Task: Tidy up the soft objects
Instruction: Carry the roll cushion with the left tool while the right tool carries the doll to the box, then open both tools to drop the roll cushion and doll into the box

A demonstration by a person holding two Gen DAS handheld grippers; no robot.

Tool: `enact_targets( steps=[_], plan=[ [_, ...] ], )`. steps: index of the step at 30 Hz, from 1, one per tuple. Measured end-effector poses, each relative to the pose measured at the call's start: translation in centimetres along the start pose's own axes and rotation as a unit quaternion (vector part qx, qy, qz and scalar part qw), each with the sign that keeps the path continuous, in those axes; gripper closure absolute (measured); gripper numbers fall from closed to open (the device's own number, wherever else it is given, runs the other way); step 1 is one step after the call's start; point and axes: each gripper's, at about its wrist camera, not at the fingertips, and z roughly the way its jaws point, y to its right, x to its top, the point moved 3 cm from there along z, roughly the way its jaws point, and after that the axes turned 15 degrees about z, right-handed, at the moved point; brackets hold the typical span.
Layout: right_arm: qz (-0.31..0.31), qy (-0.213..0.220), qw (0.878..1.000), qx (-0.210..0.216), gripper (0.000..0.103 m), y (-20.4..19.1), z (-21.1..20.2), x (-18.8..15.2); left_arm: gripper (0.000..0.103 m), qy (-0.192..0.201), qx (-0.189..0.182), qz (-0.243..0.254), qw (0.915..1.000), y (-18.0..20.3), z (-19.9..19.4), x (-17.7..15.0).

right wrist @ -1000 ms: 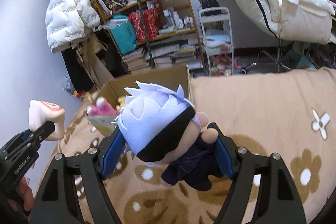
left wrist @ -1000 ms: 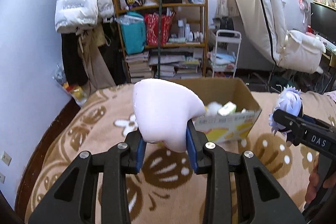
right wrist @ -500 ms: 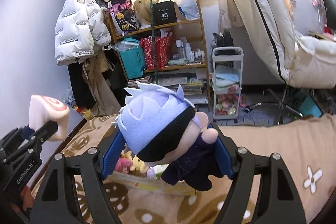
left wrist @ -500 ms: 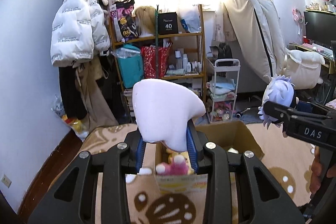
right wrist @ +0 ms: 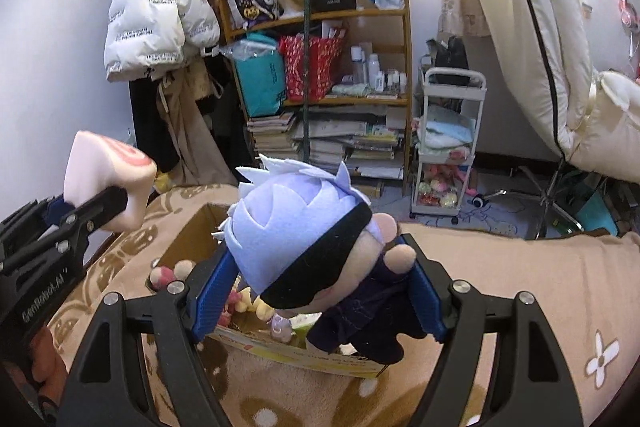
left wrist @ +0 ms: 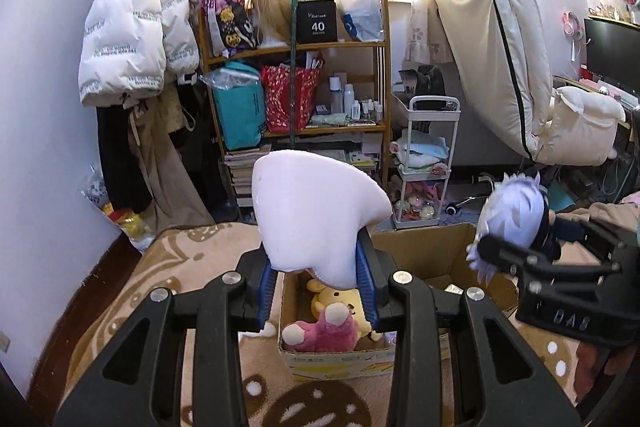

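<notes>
My left gripper [left wrist: 318, 281] is shut on a pale pink plush cushion [left wrist: 316, 211] and holds it just above the near left part of an open cardboard box [left wrist: 436, 251]. My right gripper [right wrist: 320, 287] is shut on a plush doll [right wrist: 308, 251] with light blue hair, a black blindfold and dark clothes, held over the same box [right wrist: 188, 235]. Inside the box lie a pink plush [left wrist: 324, 333] and a yellow plush [left wrist: 340, 301]. The doll [left wrist: 514, 211] also shows at the right of the left wrist view, and the cushion [right wrist: 108, 179] at the left of the right wrist view.
The box stands on a beige bed blanket with brown and white flower prints [right wrist: 520, 287]. Behind the bed are a wooden shelf with bags and books [left wrist: 304, 99], a white trolley [left wrist: 428, 163], hanging coats [left wrist: 136, 39] and a cream chair [left wrist: 520, 75].
Both grippers, each still holding its toy, have come closer to the box and now hang above it. The box's inside with its plush toys has come into view below them.
</notes>
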Motion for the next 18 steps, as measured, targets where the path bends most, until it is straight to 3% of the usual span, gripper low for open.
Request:
enact_targets(
  steps=[10,18],
  plan=[
    [0.003,-0.049,0.998,-0.028,0.021,1.2,3.5,-2.4,0.068,-0.037,-0.024,0.004,0.9990,0.7,3.0,-1.2],
    [-0.001,-0.055,0.998,-0.035,0.019,1.7,4.2,-3.3,0.064,-0.054,-0.046,0.020,0.9973,2.7,4.1,-1.7]
  ],
)
